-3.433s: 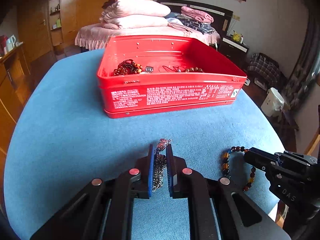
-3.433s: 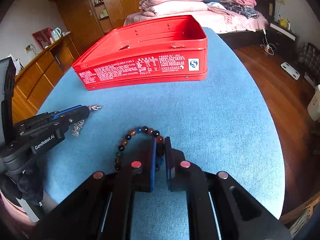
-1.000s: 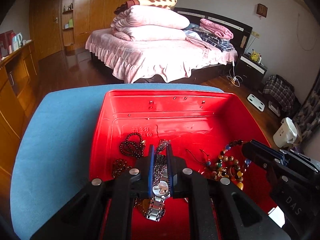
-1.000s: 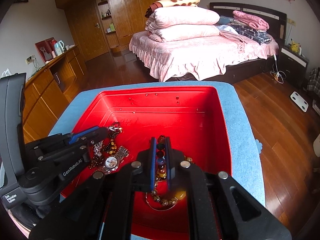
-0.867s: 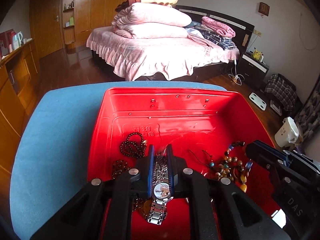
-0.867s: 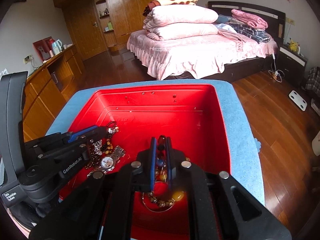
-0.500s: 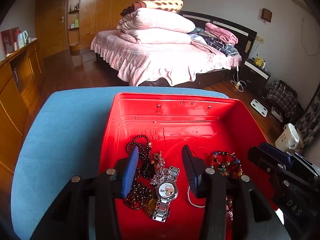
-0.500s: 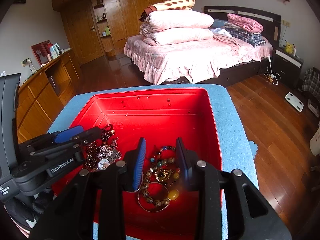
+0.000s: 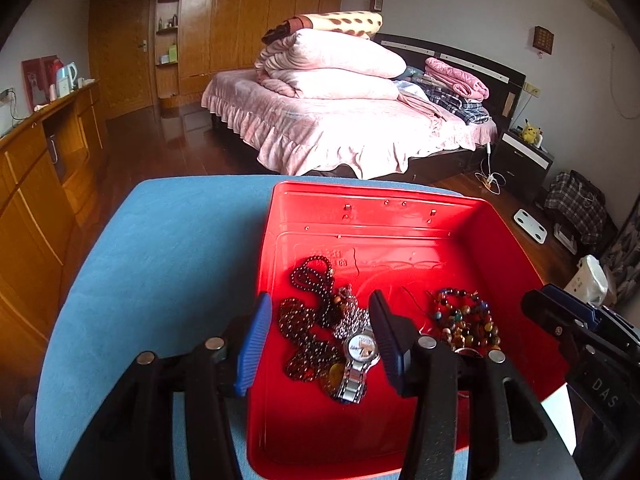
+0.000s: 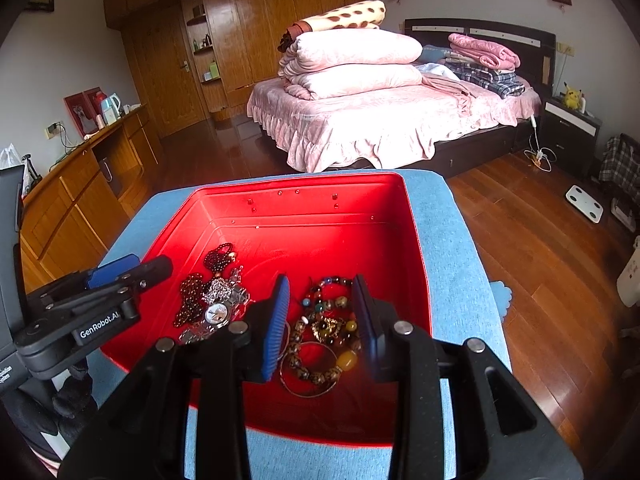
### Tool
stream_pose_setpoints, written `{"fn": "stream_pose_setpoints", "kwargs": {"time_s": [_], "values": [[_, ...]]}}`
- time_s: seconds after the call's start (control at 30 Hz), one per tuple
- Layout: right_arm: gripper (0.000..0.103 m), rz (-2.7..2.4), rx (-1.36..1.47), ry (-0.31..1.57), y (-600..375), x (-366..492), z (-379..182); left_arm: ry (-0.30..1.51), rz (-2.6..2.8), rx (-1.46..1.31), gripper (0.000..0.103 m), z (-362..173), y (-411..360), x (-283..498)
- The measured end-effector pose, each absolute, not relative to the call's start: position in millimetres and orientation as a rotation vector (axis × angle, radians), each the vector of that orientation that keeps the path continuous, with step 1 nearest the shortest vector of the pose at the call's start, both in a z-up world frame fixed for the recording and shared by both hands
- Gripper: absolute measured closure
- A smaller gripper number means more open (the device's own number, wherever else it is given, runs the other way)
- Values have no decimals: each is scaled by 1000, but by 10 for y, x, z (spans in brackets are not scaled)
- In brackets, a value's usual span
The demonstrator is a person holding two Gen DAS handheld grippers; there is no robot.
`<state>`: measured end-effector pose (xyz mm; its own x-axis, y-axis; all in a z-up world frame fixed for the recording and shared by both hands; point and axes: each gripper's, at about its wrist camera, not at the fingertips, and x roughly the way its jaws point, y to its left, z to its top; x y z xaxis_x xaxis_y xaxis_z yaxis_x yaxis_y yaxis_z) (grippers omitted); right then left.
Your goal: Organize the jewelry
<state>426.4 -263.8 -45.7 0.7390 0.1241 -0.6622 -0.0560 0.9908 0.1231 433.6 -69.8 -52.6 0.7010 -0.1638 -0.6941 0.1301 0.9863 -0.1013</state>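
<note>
Both hand-held grippers, left (image 9: 320, 334) and right (image 10: 320, 320), hang spread and empty above the red tin (image 10: 304, 216); lifting straight up should avoid snagging the beaded bracelets (image 10: 324, 328)

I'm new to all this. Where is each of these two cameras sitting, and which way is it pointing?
Left wrist view: mounted on the left gripper, looking forward and down between its open jaws into the red tin, over the watch; the right gripper shows at the right edge.
Right wrist view: mounted on the right gripper, jaws open, above the beaded bracelets; the left gripper shows at the left.
Shared: the red tin, the jewelry, the blue table and the pink bed beyond.
</note>
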Motion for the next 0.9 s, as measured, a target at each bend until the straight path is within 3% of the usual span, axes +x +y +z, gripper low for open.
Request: {"fn": "stream_pose_setpoints", "kwargs": {"time_s": [0.9], "values": [[70,113,115,720,-2481,3278,-569,736,-141,-38,43,-487,-459,3404]]}}
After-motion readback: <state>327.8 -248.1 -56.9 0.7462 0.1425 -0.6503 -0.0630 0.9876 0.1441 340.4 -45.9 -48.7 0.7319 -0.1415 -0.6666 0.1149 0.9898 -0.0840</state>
